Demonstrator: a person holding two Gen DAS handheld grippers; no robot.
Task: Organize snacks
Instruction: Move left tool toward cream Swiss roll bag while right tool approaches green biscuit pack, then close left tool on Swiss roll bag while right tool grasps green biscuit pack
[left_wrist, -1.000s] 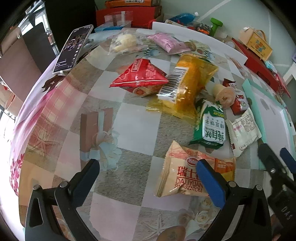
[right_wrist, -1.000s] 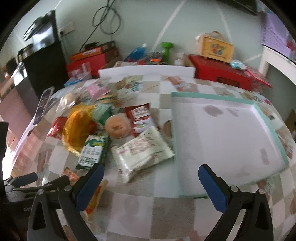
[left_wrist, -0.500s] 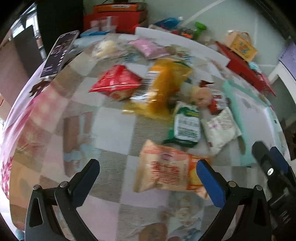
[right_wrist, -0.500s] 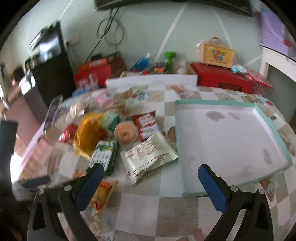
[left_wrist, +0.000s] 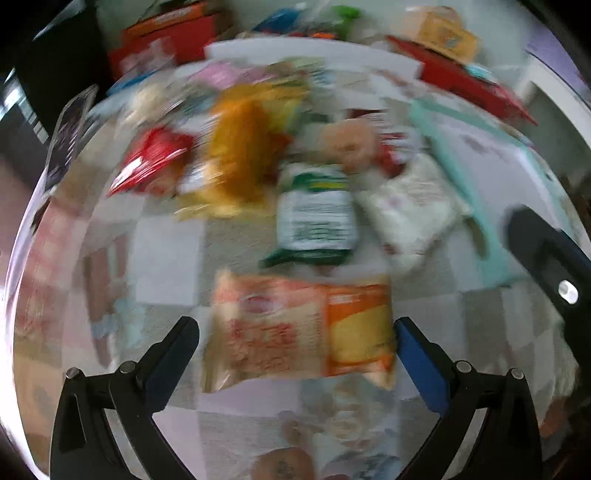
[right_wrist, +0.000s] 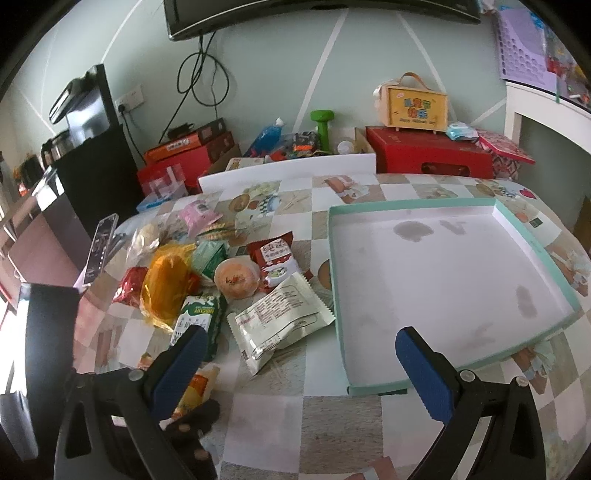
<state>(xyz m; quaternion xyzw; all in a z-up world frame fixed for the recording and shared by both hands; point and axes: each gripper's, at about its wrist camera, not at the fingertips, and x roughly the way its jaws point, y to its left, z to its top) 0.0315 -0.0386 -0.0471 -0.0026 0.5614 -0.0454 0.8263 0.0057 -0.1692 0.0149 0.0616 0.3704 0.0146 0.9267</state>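
Observation:
The left wrist view is motion-blurred. An orange-and-cream Swiss-roll pack (left_wrist: 280, 332) lies flat on the chequered tablecloth, between the spread fingers of my left gripper (left_wrist: 295, 330), which is open. Beyond it lie a green biscuit pack (left_wrist: 314, 218) and a white packet (left_wrist: 410, 214). My right gripper (right_wrist: 301, 336) is open and holds nothing. It hovers over the table with the white packet (right_wrist: 280, 321) just ahead. A teal-rimmed white tray (right_wrist: 406, 205) lies bare at the right. The snack pile holds a round bun (right_wrist: 236, 277), a red packet (right_wrist: 277, 258) and a yellow bag (right_wrist: 166, 284).
A phone (right_wrist: 99, 251) leans at the table's left edge. A white board (right_wrist: 288, 171) stands along the far edge. Behind it are red boxes (right_wrist: 428, 151), a green dumbbell (right_wrist: 323, 125) and a yellow case (right_wrist: 413, 103). A black cabinet (right_wrist: 96, 173) stands at the left.
My left gripper has swung right and forward, so the Swiss-roll pack now sits between its fingers. The right gripper has drawn back and tilted up, showing more of the wall.

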